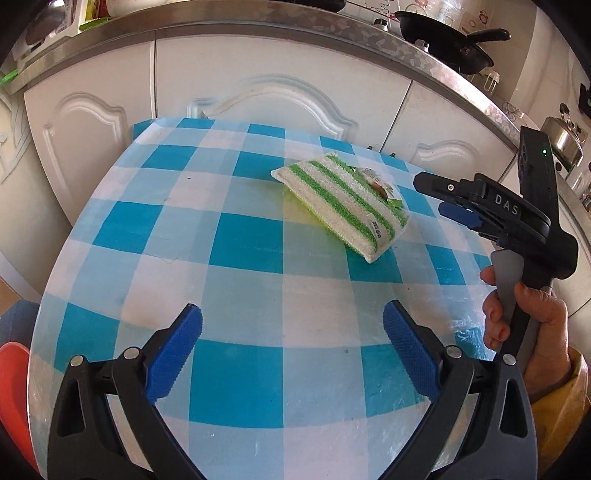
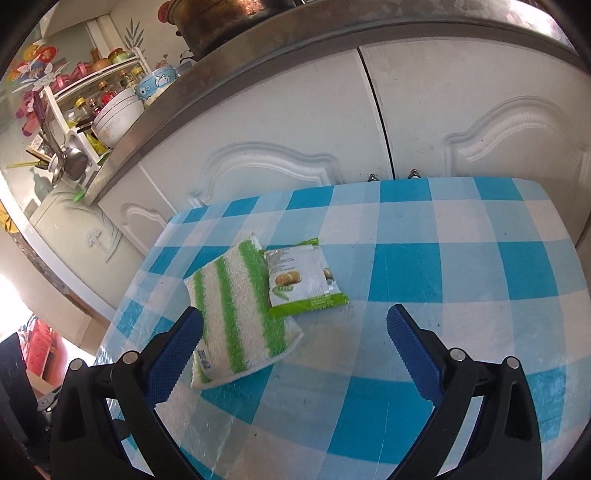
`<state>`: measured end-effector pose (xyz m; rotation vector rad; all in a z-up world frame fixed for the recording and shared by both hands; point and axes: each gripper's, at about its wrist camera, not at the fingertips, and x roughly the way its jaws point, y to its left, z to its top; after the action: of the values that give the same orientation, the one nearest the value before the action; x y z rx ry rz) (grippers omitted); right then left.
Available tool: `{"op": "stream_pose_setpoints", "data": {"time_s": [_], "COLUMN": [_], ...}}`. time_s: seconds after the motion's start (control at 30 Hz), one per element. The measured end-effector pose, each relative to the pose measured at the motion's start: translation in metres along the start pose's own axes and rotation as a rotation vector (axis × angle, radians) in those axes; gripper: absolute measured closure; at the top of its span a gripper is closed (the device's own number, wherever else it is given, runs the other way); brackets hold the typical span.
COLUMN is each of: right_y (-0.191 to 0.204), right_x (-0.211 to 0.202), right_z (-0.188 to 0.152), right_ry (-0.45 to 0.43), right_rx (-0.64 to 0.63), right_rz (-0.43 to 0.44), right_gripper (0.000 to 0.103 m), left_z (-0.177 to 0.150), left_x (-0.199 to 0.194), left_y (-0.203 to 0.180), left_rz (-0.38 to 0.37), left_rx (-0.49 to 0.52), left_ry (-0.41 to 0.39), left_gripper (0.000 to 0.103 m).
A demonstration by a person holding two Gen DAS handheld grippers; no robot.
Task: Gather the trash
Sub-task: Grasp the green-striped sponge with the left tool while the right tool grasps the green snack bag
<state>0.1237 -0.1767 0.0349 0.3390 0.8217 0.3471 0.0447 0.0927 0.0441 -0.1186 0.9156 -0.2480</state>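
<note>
A green-and-white striped scrubbing cloth (image 1: 340,206) (image 2: 236,310) lies on the blue checked table (image 1: 240,240) (image 2: 461,258). A green snack wrapper (image 2: 303,280) rests against its far side, one edge on the cloth. In the left wrist view only a sliver of the wrapper (image 1: 376,184) shows behind the cloth. My right gripper (image 2: 295,332) is open just above the cloth's near corner, and its left finger (image 2: 177,350) overlaps the cloth's edge. My right gripper (image 1: 430,195) also shows from the side, held by a hand (image 1: 524,321). My left gripper (image 1: 291,332) is open over bare tablecloth, well short of the cloth.
White cabinet doors (image 1: 277,96) (image 2: 295,122) stand right behind the table, under a steel counter edge. A black pan (image 1: 443,33) and a kettle (image 1: 561,136) sit on the counter, and bowls (image 2: 118,118) at its other end. An orange object (image 1: 11,387) is at the table's lower left.
</note>
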Motion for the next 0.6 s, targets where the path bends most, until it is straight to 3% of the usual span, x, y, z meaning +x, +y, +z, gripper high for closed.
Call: {"op": "stream_pose_setpoints", "data": {"time_s": [0.3,0.33,0.43,0.6], "right_y": [0.003,0.003,0.001,-0.002], "right_x": [0.034,0.036,0.044,0.05], "right_z": [0.016,0.017,0.018,0.018], "right_ry": [0.052,0.055,0.076,0.091], "right_rx": [-0.054,-0.059,-0.054,-0.058], "right_rz": [-0.006,-0.012,-0.005,-0.004], "right_gripper": [0.007,0.009,0.029,0.029], "left_z": [0.019,0.021,0.025,0.029], "left_x": [0.019,0.02,0.027,0.034], "left_y": [-0.004,-0.004,-0.005,-0.009], "left_rz": [-0.036,-0.039,-0.05,-0.058], "left_rx": [-0.03,-0.033,-0.04,-0.042], "left_ry": [0.002,0.003,0.011,0.012], "left_gripper": [0.004,0.004,0.004,0.004]}}
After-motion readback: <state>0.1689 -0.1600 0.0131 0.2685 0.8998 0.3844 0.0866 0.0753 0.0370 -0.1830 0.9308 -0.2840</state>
